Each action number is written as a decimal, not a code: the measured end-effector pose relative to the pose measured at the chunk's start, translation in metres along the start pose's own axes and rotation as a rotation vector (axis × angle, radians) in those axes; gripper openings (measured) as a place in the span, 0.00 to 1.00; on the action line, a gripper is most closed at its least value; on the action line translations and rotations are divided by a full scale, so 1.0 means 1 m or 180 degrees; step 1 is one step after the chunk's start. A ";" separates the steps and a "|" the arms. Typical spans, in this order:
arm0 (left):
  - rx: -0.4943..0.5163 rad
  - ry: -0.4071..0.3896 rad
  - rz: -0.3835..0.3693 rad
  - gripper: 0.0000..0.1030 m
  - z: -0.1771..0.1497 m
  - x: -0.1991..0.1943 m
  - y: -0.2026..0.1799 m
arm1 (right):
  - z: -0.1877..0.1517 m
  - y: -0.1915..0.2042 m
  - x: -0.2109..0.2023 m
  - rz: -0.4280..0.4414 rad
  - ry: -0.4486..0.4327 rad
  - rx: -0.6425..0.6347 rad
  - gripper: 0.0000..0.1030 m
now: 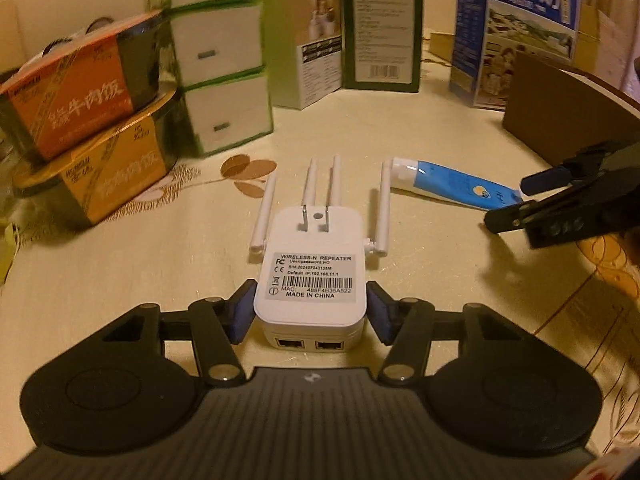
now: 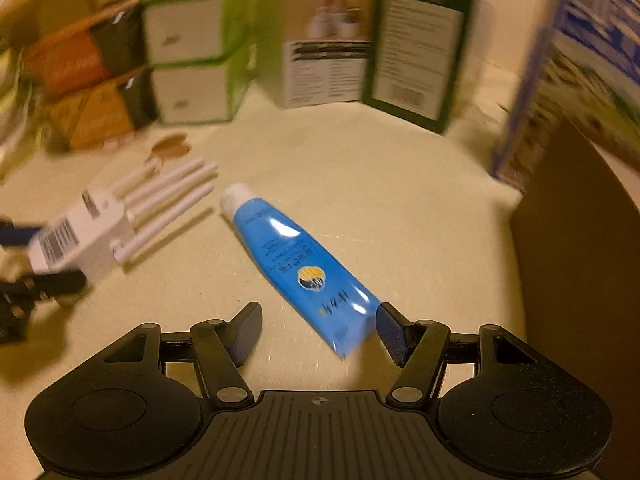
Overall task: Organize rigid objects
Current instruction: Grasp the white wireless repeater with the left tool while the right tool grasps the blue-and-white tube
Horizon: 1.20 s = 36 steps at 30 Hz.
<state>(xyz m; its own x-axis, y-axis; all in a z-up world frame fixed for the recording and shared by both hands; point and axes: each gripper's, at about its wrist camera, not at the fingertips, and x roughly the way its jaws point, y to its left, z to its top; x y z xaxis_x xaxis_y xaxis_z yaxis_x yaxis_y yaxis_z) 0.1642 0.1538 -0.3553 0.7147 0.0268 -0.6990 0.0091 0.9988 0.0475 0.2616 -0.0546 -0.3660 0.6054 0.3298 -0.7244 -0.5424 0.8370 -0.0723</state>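
Left wrist view. The left claw (image 1: pixel 311 316) brackets the white wireless repeater (image 1: pixel 311 272), one blue pad at each flank of its body; the pads look pressed to the casing, so the claw is judged to be pinching it. The repeater lies label-up with its four antennas pointing away from the camera, so its long axis runs straight along the claw's reach. Whether its base rests on the tabletop (image 1: pixel 120 280) cannot be told. To the right, the blue tube (image 1: pixel 452 186) lies flat, white cap toward the repeater, with the right claw (image 1: pixel 520 204) at its crimped tail. Stacked meal boxes (image 1: pixel 84 120) and white drawer boxes (image 1: pixel 220 60) stand at the far left.

Right wrist view (motion-blurred). The right claw (image 2: pixel 318 330) is spread, pinching nothing. The tube (image 2: pixel 304 268) lies directly ahead, its long axis slanted from cap at far left to tail at near right; the tail sits between the fingers, touching or just beside the right pad (image 2: pixel 394 332) and well apart from the left. The right claw is therefore the nearer one, and closing squarely would probably call for a shift rightward. A milk carton (image 2: pixel 580 60) stands at far right.
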 end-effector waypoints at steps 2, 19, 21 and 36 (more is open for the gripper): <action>-0.0039 0.0092 -0.0009 0.53 0.005 0.004 0.001 | 0.003 0.002 0.007 0.0016 -0.0026 -0.0111 0.60; -0.0287 0.0449 0.0185 0.52 0.029 0.022 -0.006 | 0.004 -0.005 0.010 0.0614 0.0104 -0.0035 0.25; -0.0310 0.0465 0.0187 0.50 0.028 0.020 -0.009 | 0.000 -0.001 0.003 0.0625 0.0143 0.0022 0.02; -0.0338 0.0605 0.0185 0.50 -0.013 -0.035 -0.038 | -0.066 0.030 -0.079 0.0570 0.0346 0.0236 0.02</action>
<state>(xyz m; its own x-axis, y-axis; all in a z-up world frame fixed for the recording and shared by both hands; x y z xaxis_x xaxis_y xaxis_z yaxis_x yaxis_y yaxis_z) 0.1298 0.1150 -0.3422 0.5670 0.0815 -0.8196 -0.1092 0.9937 0.0233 0.1590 -0.0842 -0.3565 0.4348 0.4304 -0.7910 -0.5889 0.8004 0.1118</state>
